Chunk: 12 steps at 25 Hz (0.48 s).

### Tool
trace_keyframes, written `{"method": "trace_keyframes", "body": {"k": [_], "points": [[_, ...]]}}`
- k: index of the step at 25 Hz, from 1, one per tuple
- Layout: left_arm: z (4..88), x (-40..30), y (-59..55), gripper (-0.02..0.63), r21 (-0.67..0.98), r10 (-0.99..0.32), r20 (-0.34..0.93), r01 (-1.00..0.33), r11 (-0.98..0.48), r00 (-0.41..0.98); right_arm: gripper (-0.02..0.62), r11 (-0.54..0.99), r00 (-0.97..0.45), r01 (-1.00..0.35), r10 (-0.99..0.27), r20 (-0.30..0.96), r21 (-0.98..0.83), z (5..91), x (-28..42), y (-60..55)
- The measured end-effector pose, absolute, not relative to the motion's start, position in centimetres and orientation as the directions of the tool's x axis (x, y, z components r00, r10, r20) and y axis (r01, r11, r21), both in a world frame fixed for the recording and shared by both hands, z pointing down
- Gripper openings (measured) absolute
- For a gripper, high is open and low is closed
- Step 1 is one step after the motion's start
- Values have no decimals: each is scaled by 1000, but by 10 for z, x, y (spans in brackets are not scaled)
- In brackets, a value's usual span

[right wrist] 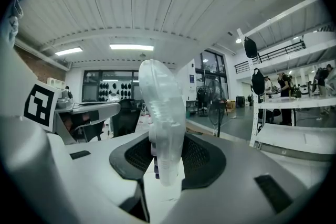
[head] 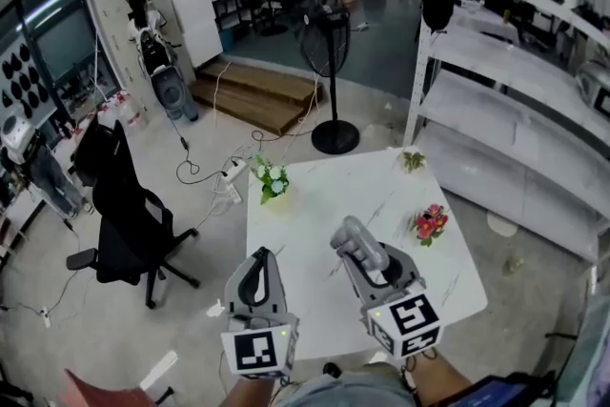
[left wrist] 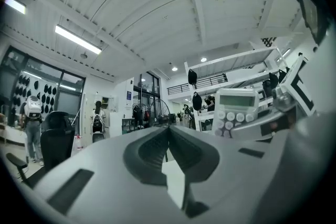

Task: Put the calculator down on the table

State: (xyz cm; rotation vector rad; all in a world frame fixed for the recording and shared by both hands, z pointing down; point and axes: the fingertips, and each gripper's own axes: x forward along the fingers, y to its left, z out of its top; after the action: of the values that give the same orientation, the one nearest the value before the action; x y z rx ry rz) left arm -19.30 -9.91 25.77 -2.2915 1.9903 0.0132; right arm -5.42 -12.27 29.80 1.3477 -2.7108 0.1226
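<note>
Two hand-held grippers over a white, marble-patterned square table. The right gripper has its fingers pinching the pale grey plastic calculator by its lower end. The calculator stands edge-on between the pads and projects up and forward past the fingertips, above the near part of the table. From the right gripper view, the calculator fills the gap between the dark pads. The left gripper, just to the left of the right fingers, has its fingers pressed together with nothing between them. Its own view shows the calculator's keys and display to the right of its fingertips. White flowers and red flowers lie beyond both sets of fingertips.
</note>
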Motion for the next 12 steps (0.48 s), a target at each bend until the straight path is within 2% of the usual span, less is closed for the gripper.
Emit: {"method": "trace_keyframes", "body": {"k": [7,12], "points": [[268,-197,-120,8,-85,-986,-55,-985,-152,157,149,598,-595,-801,-790,147,-33,310,-63,-144],[282,-206,-134,8,-72,-990,-23,-988,-140,142,149,606,-604,-793,-771,199,-57,332,-66,-161]]}}
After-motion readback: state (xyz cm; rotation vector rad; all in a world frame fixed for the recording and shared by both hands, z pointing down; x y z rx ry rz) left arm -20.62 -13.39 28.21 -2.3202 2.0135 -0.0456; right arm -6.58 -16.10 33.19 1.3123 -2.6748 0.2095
